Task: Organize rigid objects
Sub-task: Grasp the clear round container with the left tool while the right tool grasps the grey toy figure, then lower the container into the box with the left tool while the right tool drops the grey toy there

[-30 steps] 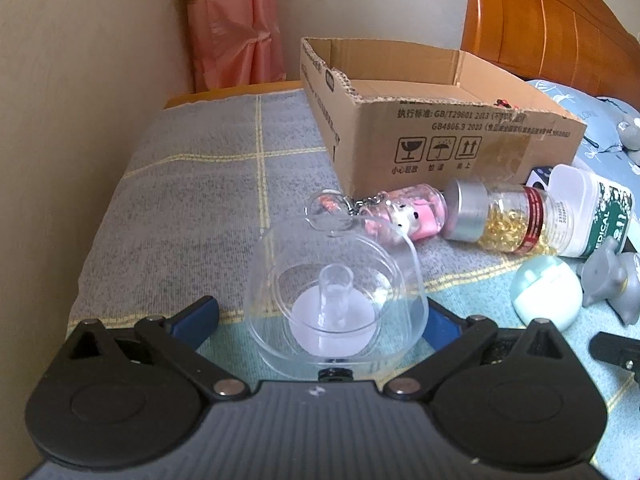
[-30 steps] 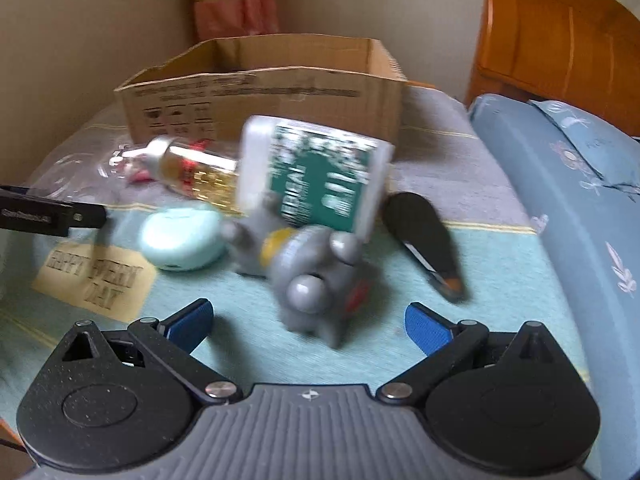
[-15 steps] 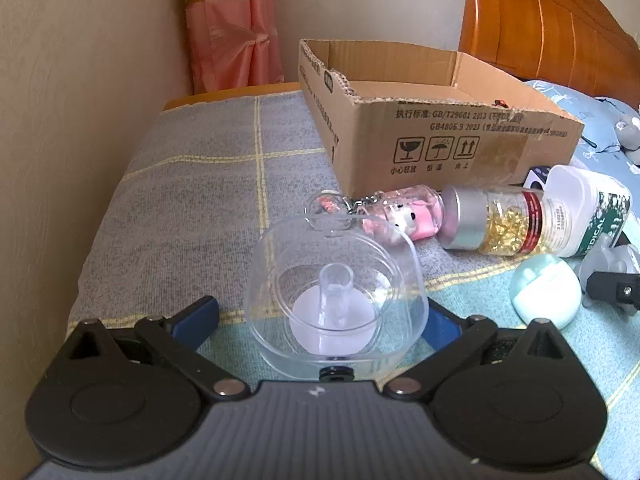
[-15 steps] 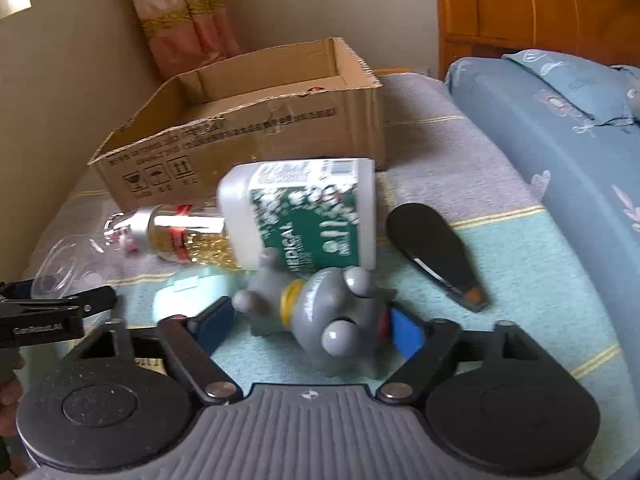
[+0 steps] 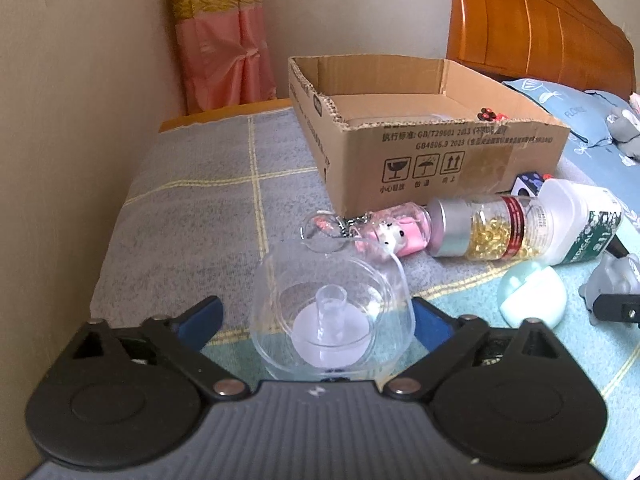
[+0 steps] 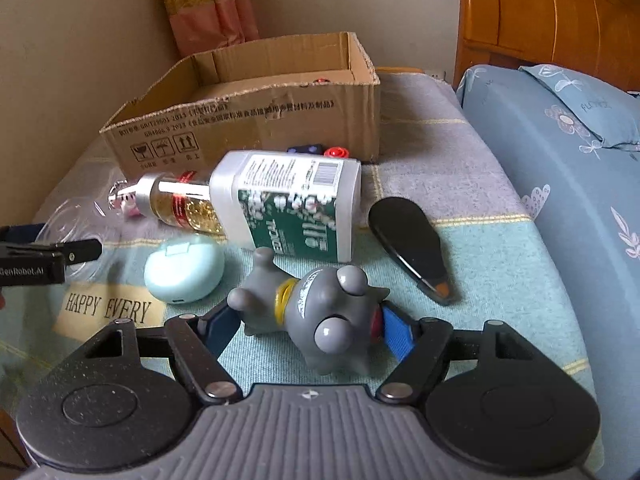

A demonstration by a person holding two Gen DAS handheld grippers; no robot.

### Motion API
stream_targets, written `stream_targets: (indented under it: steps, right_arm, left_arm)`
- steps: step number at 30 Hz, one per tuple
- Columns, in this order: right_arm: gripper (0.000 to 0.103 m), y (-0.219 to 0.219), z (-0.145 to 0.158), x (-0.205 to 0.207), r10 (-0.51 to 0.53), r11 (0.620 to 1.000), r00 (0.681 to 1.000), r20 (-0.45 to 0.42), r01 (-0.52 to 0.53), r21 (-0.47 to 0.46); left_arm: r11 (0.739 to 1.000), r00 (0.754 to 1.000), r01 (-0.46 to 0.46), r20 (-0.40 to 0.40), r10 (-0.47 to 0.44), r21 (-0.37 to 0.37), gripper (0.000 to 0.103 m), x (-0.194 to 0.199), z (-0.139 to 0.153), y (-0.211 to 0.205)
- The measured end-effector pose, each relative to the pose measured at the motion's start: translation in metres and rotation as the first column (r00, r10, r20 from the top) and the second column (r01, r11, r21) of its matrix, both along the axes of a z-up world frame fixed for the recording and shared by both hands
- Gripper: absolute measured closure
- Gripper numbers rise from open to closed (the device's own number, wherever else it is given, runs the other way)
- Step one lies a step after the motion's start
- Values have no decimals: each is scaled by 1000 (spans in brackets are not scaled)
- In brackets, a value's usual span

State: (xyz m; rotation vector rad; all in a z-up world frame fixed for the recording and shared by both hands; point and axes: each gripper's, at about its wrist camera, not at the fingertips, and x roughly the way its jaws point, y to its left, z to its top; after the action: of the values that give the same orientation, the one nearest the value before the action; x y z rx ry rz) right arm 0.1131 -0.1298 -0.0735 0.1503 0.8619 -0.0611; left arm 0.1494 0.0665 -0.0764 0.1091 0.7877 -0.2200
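My left gripper [image 5: 316,316] is shut on a clear plastic dome lid [image 5: 332,312] with a small knob, held just above the bed cover. My right gripper [image 6: 308,324] has its blue pads against a grey toy figure [image 6: 320,308] that lies on its side on the cover. The open cardboard box [image 5: 432,152] stands behind; it also shows in the right wrist view [image 6: 256,120]. In front of it lie a pink keychain bottle [image 5: 396,232], a jar of yellow capsules [image 5: 492,232] and a white and green bottle [image 6: 296,204].
A mint round case [image 6: 184,268] lies left of the grey toy. A black flat tool [image 6: 412,244] lies to its right. A blue pillow [image 6: 568,160] and wooden headboard [image 6: 540,20] are on the right. A wall [image 5: 80,100] runs along the left.
My right gripper has moved forward and closed around the grey toy. My left gripper holds the clear lid and has risen a little, so more of the box's inside shows.
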Motion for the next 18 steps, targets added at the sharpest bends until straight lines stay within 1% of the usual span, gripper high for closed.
stream_targets:
  steps: [2, 4, 5, 10, 12, 18]
  right_arm:
    - [23, 1, -1, 1, -12, 1000, 1000, 0, 12, 1]
    - [23, 3, -1, 3, -20, 1000, 1000, -1, 20, -8]
    - [23, 4, -2, 5, -23, 1000, 1000, -4, 23, -13]
    - [24, 7, -3, 6, -14, 999, 1000, -2, 14, -46]
    - [25, 9, -2, 6, 9, 998, 1000, -6, -10, -64]
    - [25, 13, 12, -3, 131, 987, 991, -5, -131, -97]
  left_arm:
    - [1000, 1000, 17, -14, -17, -12, 23, 2, 0, 0]
    - [1000, 1000, 22, -21, -22, -18, 24, 4, 0, 0]
    - [999, 999, 25, -23, -25, -23, 27, 4, 0, 0]
    - [999, 998, 38, -44, -40, -36, 28, 5, 3, 2]
    - [998, 997, 50, -51, -52, -38, 28, 4, 5, 2]
    - [994, 994, 107, -34, -107, 14, 28, -8, 21, -3]
